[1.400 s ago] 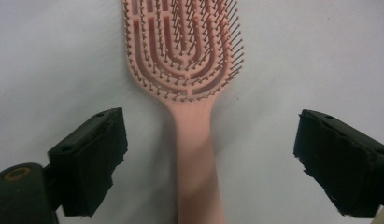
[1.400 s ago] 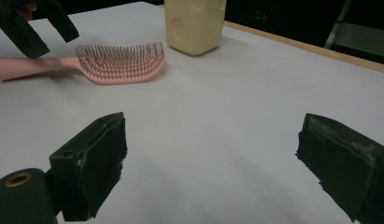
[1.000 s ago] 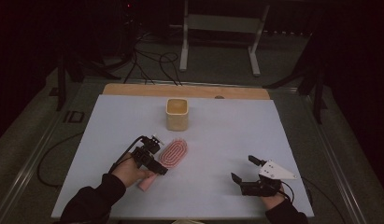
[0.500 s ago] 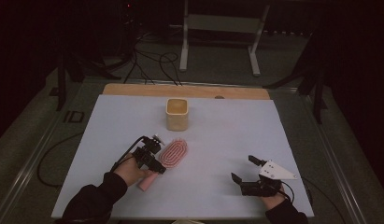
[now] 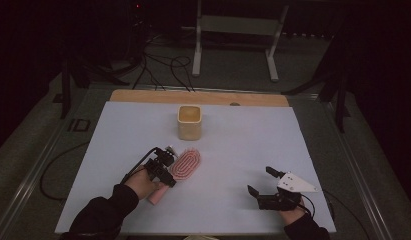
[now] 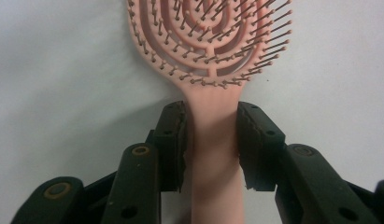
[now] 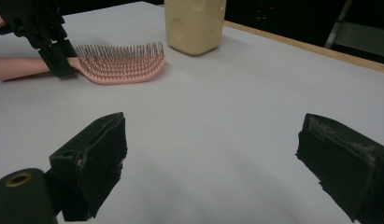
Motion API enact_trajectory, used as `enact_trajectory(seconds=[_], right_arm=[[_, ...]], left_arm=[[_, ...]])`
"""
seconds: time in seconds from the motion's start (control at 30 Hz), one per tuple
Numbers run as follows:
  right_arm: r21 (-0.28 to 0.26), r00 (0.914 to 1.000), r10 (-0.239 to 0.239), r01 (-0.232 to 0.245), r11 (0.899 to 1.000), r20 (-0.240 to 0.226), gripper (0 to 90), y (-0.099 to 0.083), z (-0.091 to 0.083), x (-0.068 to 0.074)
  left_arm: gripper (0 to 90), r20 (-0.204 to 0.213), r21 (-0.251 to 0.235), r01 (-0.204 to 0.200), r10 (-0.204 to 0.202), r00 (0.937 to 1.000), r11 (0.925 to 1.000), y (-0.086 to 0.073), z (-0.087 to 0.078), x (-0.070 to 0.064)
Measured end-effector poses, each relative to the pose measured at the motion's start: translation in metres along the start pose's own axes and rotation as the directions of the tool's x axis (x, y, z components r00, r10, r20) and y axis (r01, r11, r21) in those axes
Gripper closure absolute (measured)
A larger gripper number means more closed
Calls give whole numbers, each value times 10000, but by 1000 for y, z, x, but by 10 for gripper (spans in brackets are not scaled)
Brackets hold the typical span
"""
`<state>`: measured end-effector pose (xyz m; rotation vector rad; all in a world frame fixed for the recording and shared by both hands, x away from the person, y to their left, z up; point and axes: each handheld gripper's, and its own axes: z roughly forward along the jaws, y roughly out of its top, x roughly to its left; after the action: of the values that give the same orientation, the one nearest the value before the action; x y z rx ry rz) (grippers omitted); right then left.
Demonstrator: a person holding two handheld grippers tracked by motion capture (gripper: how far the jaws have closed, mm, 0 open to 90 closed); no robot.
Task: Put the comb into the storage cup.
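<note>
Comparing against one second ago, I find the pink hairbrush (image 6: 210,60) unmoved: flat on the white table (image 5: 243,150), bristles up, near the cream cup (image 5: 189,122). My left claw (image 6: 210,140) stays closed on its handle below the head, so the lift is not yet done. My right claw (image 5: 265,182) idles released, well apart. Count: one hairbrush, one cup, two claws.
</note>
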<state>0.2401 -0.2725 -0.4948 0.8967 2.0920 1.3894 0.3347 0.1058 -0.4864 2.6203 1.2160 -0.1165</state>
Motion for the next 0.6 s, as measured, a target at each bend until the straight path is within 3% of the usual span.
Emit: enact_trajectory(seconds=[0.17,0.3,0.6], right_arm=[[29,10000,5,-5,10000,-6,80,0,0,0],[35,10000,18,-18,10000,-21,80,0,1,0],[67,10000,-48,48,10000,19,80,0,1,1]], left_arm=[[669,87,-14,98,-98,9999,10000,1,1,0],[691,28,71,-58,57,10000,10000,1,2,-1],[706,177,148,174,-177,9997,9997,2,2,1]])
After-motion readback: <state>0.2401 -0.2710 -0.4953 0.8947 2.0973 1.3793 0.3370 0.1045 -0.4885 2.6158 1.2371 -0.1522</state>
